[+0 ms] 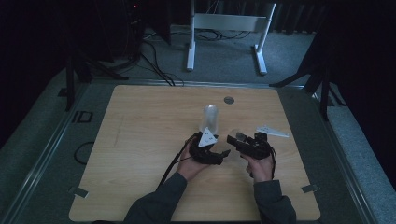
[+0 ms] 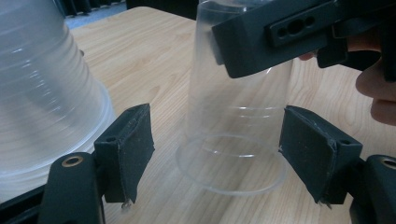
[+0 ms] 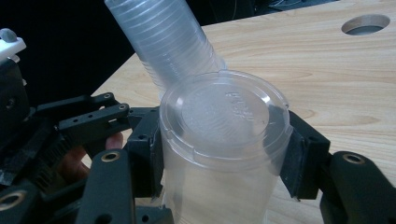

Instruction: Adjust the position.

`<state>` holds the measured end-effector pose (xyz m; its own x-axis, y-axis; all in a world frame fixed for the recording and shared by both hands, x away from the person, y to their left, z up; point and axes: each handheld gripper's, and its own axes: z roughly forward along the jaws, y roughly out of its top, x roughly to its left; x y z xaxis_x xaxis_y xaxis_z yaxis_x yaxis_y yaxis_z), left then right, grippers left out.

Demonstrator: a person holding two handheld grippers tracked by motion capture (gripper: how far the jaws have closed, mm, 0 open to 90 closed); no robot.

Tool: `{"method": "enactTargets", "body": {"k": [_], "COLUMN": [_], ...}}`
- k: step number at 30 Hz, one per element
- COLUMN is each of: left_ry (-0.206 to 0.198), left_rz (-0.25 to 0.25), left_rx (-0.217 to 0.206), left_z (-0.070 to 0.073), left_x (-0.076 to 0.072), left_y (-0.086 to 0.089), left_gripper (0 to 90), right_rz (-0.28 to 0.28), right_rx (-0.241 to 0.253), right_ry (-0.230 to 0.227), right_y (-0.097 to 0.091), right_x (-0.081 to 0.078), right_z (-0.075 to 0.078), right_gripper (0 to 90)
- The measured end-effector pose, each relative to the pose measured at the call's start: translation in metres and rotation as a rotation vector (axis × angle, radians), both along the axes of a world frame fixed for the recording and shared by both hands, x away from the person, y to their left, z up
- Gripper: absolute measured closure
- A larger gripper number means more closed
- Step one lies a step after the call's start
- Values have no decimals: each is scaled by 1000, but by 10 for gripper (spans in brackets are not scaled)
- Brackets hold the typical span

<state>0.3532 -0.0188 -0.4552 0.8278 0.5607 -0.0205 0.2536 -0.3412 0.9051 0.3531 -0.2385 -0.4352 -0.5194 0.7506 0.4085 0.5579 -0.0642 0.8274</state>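
Dark floor and cable clutter surround your pale wooden table (image 1: 140,140), bare apart from the cups near its middle. Furthest left is the stack of clear cups (image 1: 211,119), standing rim-down just beyond your left hand, its long axis upright in the high view. In the right gripper view it rises behind the held cup and leans toward the upper left.

Your left gripper (image 2: 215,154) stands open: both pads are off the plastic, with the single cup (image 2: 236,121) between them, untouched. The jaws are wide enough to clear its rim.

That single cup sits upside down on the table to the right of the stack, closed base up and open rim on the wood, so its long axis runs vertical. Your right gripper (image 3: 224,154) is clamped on it just under the base, a pad pressing each side of the wall.

The wall is thin, so a harder squeeze could buckle it or make it pop out sideways. The stack is just beside the left jaw; swinging that hand leftward could knock the stack over. Lifting the cup off-vertical may drag its rim across the wood and twist it in the pads.
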Motion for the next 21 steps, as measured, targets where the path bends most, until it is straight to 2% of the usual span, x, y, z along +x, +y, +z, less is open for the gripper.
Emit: {"method": "enactTargets", "body": {"k": [4,7,18,21], "left_ry": [-7,-9,-11,-14], "left_rz": [-8,-14,-16,-16], "left_rx": [2,-1,-4,-2], "left_z": [0,-2,-5,-6], "left_x": [0,-1,0,0], "left_y": [-1,-4,-8,-9], "left_gripper": [248,243,235,230], "right_rz": [2,6,8,13], "right_rx": [11,43,94,121], "right_ry": [4,17,42,50], "right_y": [0,0,-2,-3], "right_x": [0,1,1,2], "right_z": [0,0,-1,-1], "right_gripper": [417,418,419,420]}}
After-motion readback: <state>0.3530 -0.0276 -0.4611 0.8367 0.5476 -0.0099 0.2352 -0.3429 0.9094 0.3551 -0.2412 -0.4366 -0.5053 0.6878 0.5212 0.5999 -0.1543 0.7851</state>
